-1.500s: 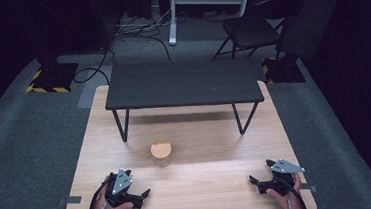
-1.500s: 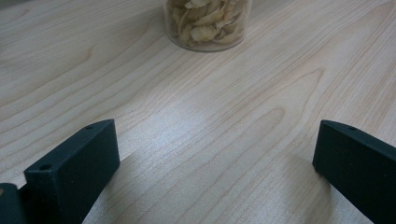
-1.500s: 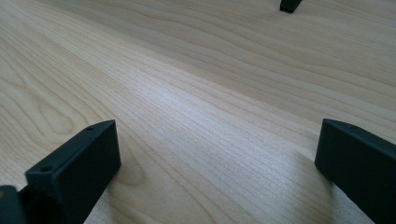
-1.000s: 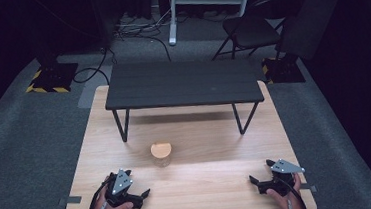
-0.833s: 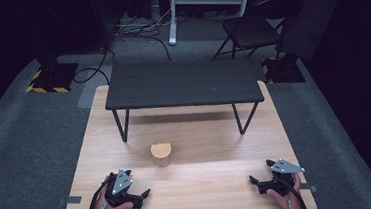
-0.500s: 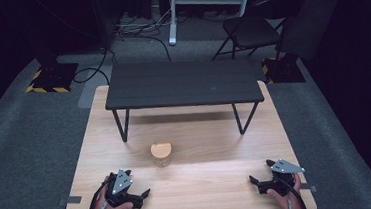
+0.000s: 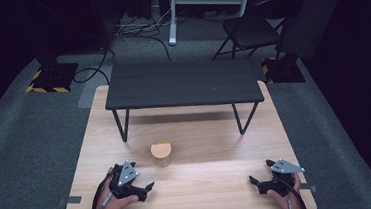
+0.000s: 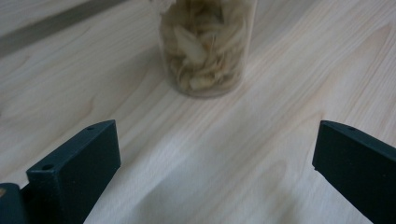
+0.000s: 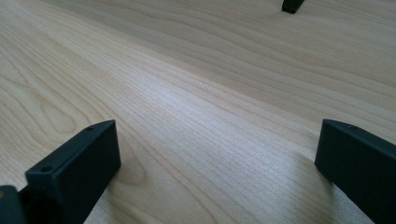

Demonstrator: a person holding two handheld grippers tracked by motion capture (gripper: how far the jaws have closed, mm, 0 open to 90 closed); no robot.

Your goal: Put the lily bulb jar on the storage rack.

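A jar point(image 7: 161, 153) stands on the table point(image 7: 201, 133), before a bench point(image 7: 183, 83).

Bare wood lies open between the left gripper point(image 7: 149, 188) and the right gripper point(image 7: 255, 183), both with jaws wide apart. Just ahead of the left one stands the jar point(image 7: 161, 154) (nothing else near it). Beyond it the black bench point(image 7: 183, 83) spans the wooden table point(image 7: 200, 128), with passage beneath between its legs.

Light wood tabletop point(image 7: 195, 184) on grey carpet point(image 7: 21, 147). On it: glass jar point(image 7: 161, 154) with wooden lid, centre-left; low black bench point(image 7: 183, 82) on thin legs across far half; both grippers rest near the front edge.
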